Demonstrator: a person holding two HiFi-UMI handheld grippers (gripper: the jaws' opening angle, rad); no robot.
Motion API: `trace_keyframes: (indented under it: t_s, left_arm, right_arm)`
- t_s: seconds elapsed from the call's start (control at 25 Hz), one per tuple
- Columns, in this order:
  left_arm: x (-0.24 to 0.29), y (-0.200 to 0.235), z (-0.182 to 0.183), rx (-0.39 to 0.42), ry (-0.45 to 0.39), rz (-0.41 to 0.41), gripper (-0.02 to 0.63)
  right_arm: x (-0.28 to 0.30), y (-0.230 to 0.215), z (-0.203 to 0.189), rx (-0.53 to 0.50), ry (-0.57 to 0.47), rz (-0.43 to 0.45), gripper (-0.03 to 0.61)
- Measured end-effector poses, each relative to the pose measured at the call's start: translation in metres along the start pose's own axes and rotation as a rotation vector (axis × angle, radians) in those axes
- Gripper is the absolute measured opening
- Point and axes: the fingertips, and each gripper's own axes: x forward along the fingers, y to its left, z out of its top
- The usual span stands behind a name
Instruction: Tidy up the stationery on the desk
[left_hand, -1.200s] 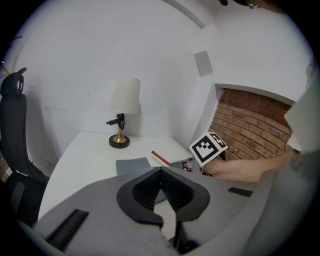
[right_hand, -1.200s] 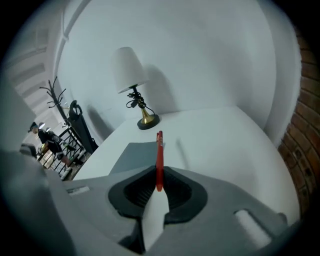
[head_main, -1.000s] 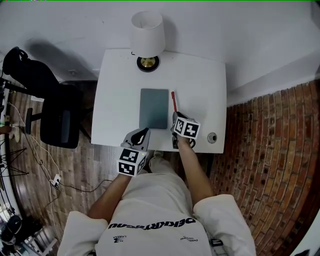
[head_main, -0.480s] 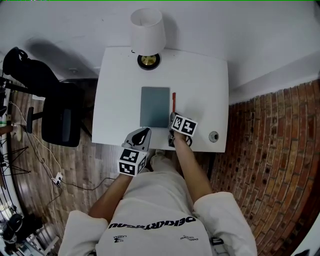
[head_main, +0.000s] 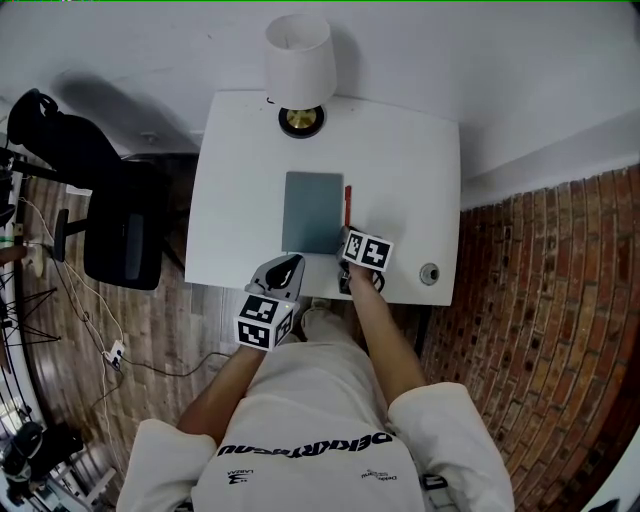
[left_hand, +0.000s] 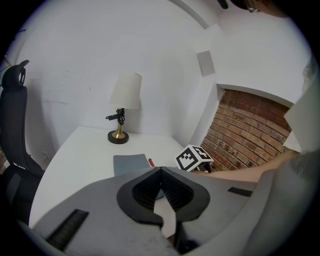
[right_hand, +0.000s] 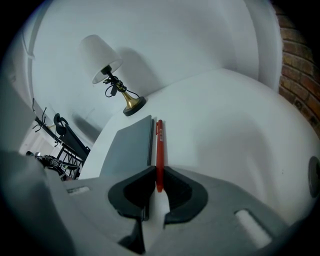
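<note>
Now we point our right gripper (right_hand: 156, 175) steeply down, jaws clamped on the red pen (right_hand: 159, 145), which runs ahead beside the notebook (right_hand: 131, 145); open desk (right_hand: 225, 130) lies right. Our left gripper (left_hand: 161, 172) keeps its jaws together.

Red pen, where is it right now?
The red pen lies on the white desk along the right edge of the grey notebook in the head view, its near end between the jaws of the right gripper.

free: desk (head_main: 410, 180) bare right of centre, also left strip | blocked: lamp (head_main: 299, 60) at back edge (tall, upright); notebook (head_main: 312, 212) mid-desk, red pen (head_main: 347, 203) just beside | left flank: chair (head_main: 120, 235) near desk
</note>
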Motion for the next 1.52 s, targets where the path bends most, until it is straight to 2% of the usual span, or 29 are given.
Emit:
trace_keyframes:
  t_s: [0.12,0.2,0.24,0.44,0.64,1.04,1.28,1.52]
  left_arm:
    - [-0.001,0.0,0.001,-0.009,-0.003,-0.001,-0.002]
    - [-0.002,-0.001,0.001,-0.011,-0.004,-0.003,-0.002]
    - [-0.002,-0.002,0.002,-0.011,-0.006,-0.004,-0.002]
    - [-0.008,-0.003,0.007,-0.009,-0.023,-0.006,-0.002]
    - [-0.017,-0.007,0.01,0.007,-0.045,-0.001,-0.002]
    - [-0.052,-0.017,0.02,0.051,-0.142,0.043,-0.002]
    - [-0.072,-0.02,0.024,0.038,-0.199,0.044,-0.002]
    - [-0.082,-0.03,0.028,0.08,-0.237,0.037,-0.002]
  right_arm:
    - [0.0,0.002,0.0,-0.032,0.006,0.003,0.053]
    - [-0.002,0.003,0.0,-0.028,-0.003,0.013,0.076]
    - [-0.004,0.002,0.003,-0.016,-0.019,0.017,0.094]
    - [-0.03,0.008,0.024,0.053,-0.143,0.064,0.081]
    - [-0.063,0.02,0.037,0.067,-0.226,0.115,0.083]
    - [-0.156,0.071,0.046,-0.011,-0.398,0.225,0.083]
    - [-0.204,0.103,0.036,-0.063,-0.472,0.283,0.077]
    - [-0.24,0.119,0.026,-0.173,-0.555,0.268,-0.002]
